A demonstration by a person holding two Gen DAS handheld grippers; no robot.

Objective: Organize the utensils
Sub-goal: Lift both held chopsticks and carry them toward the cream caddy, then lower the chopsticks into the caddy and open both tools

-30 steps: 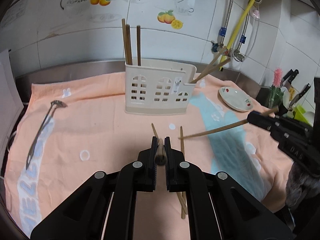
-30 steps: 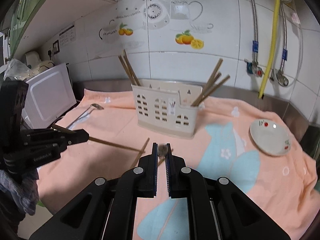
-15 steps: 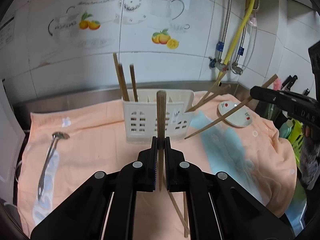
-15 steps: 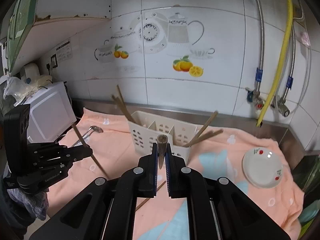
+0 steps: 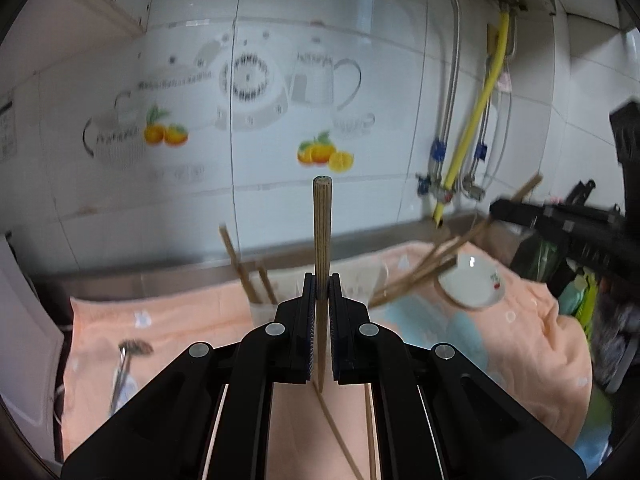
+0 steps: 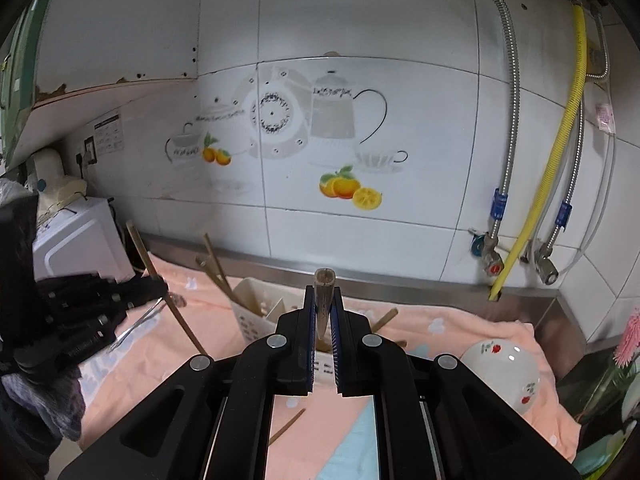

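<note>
- The left gripper [image 5: 320, 296] had its fingers clamped on a wooden chopstick [image 5: 322, 232] that stood upright between them.
- The right gripper [image 6: 322, 308] was likewise clamped on a second chopstick [image 6: 325, 284], its blunt end poking just above the fingers.
- Below lay a peach towel [image 5: 192, 320] with loose chopsticks [image 5: 340, 440] on it.
- Beyond stood a white holder [image 6: 252, 316] with more chopsticks leaning inside.
- A spoon [image 5: 124, 360] lay to the left, a small dish [image 6: 500, 372] to the right.
- The tiled wall [image 6: 360, 80] rose behind.
</note>
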